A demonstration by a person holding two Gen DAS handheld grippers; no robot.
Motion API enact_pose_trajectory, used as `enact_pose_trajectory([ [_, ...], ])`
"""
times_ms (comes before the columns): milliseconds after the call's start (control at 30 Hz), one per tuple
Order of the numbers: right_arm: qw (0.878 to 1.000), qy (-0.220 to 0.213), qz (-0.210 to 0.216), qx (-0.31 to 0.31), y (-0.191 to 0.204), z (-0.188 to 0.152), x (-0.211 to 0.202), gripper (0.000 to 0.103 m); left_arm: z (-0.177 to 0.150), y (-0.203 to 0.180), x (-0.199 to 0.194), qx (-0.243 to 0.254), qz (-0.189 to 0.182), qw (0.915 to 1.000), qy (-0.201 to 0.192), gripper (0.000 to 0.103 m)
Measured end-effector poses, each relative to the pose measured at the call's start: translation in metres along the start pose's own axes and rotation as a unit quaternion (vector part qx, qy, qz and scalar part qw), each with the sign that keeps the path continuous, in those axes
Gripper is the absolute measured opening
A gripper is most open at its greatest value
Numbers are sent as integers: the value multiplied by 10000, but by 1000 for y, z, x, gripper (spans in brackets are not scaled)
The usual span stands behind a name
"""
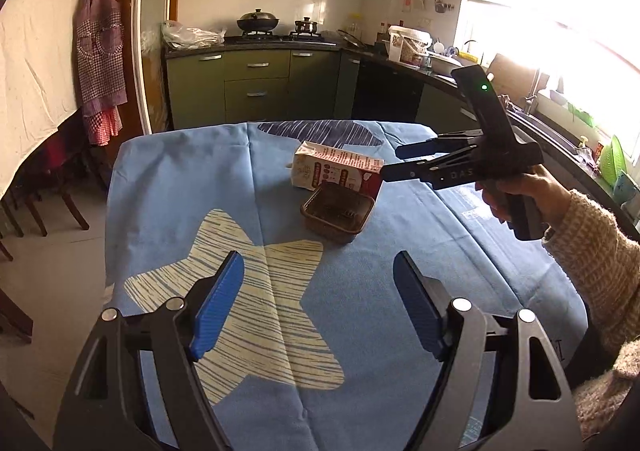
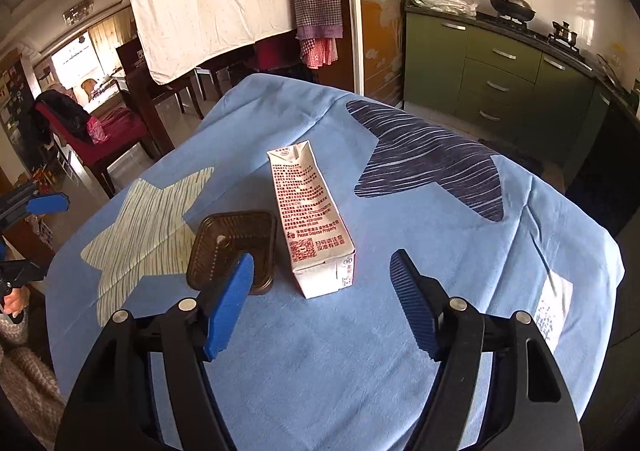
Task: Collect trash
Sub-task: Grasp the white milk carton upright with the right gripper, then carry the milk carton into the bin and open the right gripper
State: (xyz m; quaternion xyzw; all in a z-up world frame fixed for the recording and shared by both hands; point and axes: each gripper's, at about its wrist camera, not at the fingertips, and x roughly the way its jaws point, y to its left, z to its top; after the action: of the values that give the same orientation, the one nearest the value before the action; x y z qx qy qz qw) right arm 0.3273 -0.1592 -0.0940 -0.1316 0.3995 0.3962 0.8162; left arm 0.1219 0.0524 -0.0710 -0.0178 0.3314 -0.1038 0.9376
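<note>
Left tool [image 1: 318,299]: jaws wide apart, nothing between the pads, only blue cloth [image 1: 380,311] under them. Its lower body is cut off by the frame edge.

Right tool [image 2: 320,299]: jaws also well apart, gripping nothing. From its own camera the left finger [image 2: 228,307] overlaps the near corner of the brown tray [image 2: 236,239], so I can't tell whether it touches the tray or just sits in front of it. The carton's near end shows in the gap between the fingers, apart from both pads.

In the left wrist view the right tool [image 1: 394,163] comes in from the right, held by a hand [image 1: 532,195] in a knit sleeve [image 1: 600,263]; its fingertips sit at the carton's right end, and contact is unclear there.

Trash: milk carton [image 2: 310,219] lying on its side mid-desk, red print too small to read. The tray stands just beside it; in the left wrist view it covers the carton's lower edge. Tray contents are dark and hard to make out.

Desk [image 2: 580,251] is fully draped in the cloth. The window side of the left wrist view is blown out.
</note>
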Motion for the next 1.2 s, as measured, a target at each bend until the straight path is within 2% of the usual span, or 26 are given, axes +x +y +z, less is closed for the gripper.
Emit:
enact_pose_trajectory([
  [67, 10000, 66, 25, 12, -3, 3, 10, 70, 0, -2, 0, 22, -24, 10000, 5, 73],
  [200, 9997, 253, 65, -24, -4, 8, 26, 56, -1, -4, 3, 49, -81, 9999, 34, 73],
  [567, 9991, 391, 124, -52, -5, 16, 47, 54, -6, -4, 9, 28, -153, 9998, 148, 73],
  [667, 9990, 439, 90, -89, -3, 16, 51, 39, -7, -4, 8, 27, -157, 9997, 157, 73],
  [733, 9991, 417, 4, -96, -1, 15, 50, 38, -7, -4, 8, 19, -162, 9998, 147, 73],
  [1000, 9995, 235, -217, -5, 2, 12, 28, 38, -6, -6, 0, 48, -156, 9998, 77, 73],
  [1200, 9986, -62, -507, 108, 7, -8, -23, 38, -7, -11, -10, 111, -187, 9998, -12, 73],
])
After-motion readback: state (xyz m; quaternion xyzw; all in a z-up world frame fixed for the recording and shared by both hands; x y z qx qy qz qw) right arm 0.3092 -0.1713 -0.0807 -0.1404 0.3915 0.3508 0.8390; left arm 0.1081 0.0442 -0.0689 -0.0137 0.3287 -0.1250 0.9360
